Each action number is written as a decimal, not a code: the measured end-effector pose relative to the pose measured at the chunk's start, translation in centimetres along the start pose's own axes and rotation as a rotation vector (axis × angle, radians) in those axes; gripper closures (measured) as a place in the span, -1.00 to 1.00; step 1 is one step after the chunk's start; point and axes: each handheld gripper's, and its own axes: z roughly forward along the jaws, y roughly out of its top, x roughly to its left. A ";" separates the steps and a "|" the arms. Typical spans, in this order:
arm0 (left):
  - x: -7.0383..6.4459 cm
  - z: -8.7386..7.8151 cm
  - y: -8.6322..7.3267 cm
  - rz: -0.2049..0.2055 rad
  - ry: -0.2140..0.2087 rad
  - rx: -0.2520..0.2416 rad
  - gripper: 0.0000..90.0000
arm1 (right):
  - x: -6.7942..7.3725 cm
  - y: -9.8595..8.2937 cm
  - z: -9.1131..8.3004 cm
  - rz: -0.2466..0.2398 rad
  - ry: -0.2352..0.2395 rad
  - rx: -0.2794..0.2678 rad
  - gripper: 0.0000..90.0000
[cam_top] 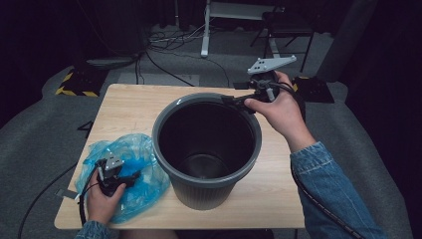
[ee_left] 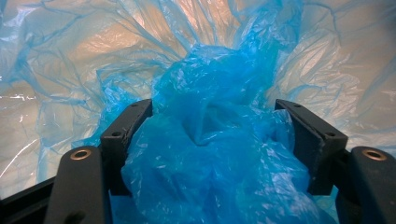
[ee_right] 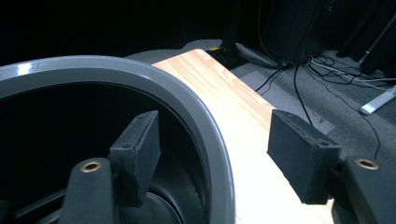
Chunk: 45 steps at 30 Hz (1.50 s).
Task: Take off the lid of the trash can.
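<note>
A dark grey plastic bin [cam_top: 206, 191] stands upright in the middle of the wooden table [cam_top: 134, 102], and its inside looks empty. A crumpled blue plastic bag [cam_top: 142, 154] lies on the table to its left. My left gripper [cam_top: 133, 178] rests on the bag; in the left gripper view its jaws stand wide on either side of a bunched fold of bag [ee_left: 210, 154]. My right gripper [cam_top: 230, 99] is at the bin's far right rim. It is open and straddles the rim [ee_right: 187, 93], one jaw inside and one outside.
The table's front edge [cam_top: 199, 224] is near the person's sleeves. Grey carpet, cables [cam_top: 169, 40] and a white stand leg [cam_top: 205, 35] lie beyond the table. A black-and-yellow striped block [cam_top: 74, 87] sits off the far left corner.
</note>
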 end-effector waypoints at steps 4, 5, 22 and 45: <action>0.0 0.0 0.0 0.000 -0.001 0.001 -0.32 | 0.2 0.2 0.7 -0.002 0.003 0.018 -0.21; 0.0 0.0 0.0 -0.001 -0.001 0.001 -0.32 | 0.2 0.2 0.9 0.001 0.002 0.026 -0.19; 0.0 0.0 0.0 -0.004 -0.004 0.001 -0.32 | -0.2 -0.1 2.9 0.033 0.001 0.203 0.54; 0.2 0.0 0.0 -0.011 -0.014 -0.003 -0.33 | -0.9 0.8 0.8 0.074 0.052 0.192 0.72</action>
